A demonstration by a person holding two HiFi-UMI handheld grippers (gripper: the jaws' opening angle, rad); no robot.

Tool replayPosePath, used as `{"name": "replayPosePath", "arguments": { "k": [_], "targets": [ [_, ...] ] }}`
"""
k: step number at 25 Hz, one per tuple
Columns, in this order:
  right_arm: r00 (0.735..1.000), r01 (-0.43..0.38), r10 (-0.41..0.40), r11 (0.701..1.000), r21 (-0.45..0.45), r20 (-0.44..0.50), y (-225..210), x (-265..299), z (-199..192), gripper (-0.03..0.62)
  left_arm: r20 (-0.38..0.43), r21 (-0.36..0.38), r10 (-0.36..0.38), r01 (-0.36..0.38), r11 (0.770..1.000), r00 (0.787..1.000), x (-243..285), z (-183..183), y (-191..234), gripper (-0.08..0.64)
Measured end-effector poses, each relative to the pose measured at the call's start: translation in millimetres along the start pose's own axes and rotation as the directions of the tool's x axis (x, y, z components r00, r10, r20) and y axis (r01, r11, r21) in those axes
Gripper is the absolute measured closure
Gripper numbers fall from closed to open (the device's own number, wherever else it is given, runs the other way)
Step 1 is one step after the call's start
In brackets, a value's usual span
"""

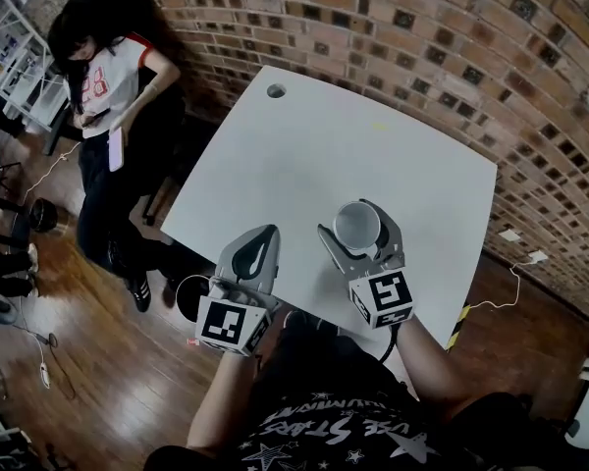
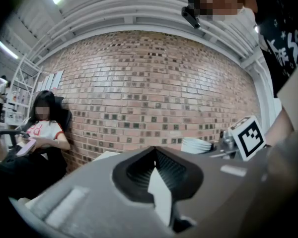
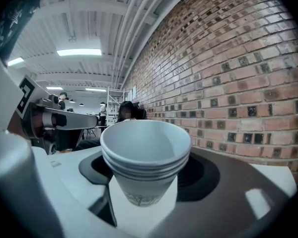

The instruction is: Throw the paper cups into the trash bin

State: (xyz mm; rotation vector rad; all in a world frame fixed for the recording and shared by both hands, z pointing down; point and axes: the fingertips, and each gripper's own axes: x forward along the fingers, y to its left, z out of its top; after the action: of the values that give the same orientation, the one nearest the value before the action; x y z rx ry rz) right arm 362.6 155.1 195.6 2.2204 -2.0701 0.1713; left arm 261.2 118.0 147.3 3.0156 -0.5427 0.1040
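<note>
My right gripper (image 1: 358, 232) is shut on a stack of white paper cups (image 1: 356, 222), held upright with the mouth up just above the white table (image 1: 304, 155) near its front edge. In the right gripper view the cups (image 3: 145, 150) fill the space between the two jaws. The left gripper (image 1: 263, 236) hovers to the left of it at the table's front edge, shut and holding nothing. From the left gripper view the jaws meet at the tip (image 2: 155, 149), and the cups (image 2: 198, 145) show to the right. A dark round trash bin (image 1: 187, 298) stands on the floor under the left gripper.
A brick wall (image 1: 442, 57) runs behind and to the right of the table. A person sits on a chair (image 1: 103, 91) at the far left with a phone. The table has a cable hole (image 1: 276, 91) near its far corner. Cables lie on the wooden floor (image 1: 88, 361).
</note>
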Motion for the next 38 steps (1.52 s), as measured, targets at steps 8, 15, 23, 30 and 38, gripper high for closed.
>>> {"name": "replayPosePath", "arguments": {
  "k": [8,15,23,30,38],
  "targets": [
    [0.976,-0.215,0.215,0.976,-0.032,0.02,62,27,12,0.245,0.017,0.009,0.178,-0.179,0.984,0.984,-50,5,32,0.563],
    [0.901,-0.431,0.433,0.898,-0.086,0.011,159,44,12,0.245,0.015,-0.004,0.375,-0.375,0.927,0.927,-130,-8,78,0.563],
    [0.799,-0.601,0.6,0.793,-0.102,-0.049,293,57,16,0.245,0.006,-0.04,0.54,-0.54,0.841,0.841,-241,-25,138,0.563],
    [0.725,-0.688,0.685,0.717,-0.108,-0.069,408,76,7,0.246,-0.009,-0.054,0.627,-0.627,0.777,0.779,-335,-46,201,0.563],
    [0.708,-0.706,0.702,0.702,-0.098,-0.072,490,101,-5,0.245,-0.062,-0.068,0.672,-0.675,0.734,0.738,-403,-75,252,0.563]
  ]
}}
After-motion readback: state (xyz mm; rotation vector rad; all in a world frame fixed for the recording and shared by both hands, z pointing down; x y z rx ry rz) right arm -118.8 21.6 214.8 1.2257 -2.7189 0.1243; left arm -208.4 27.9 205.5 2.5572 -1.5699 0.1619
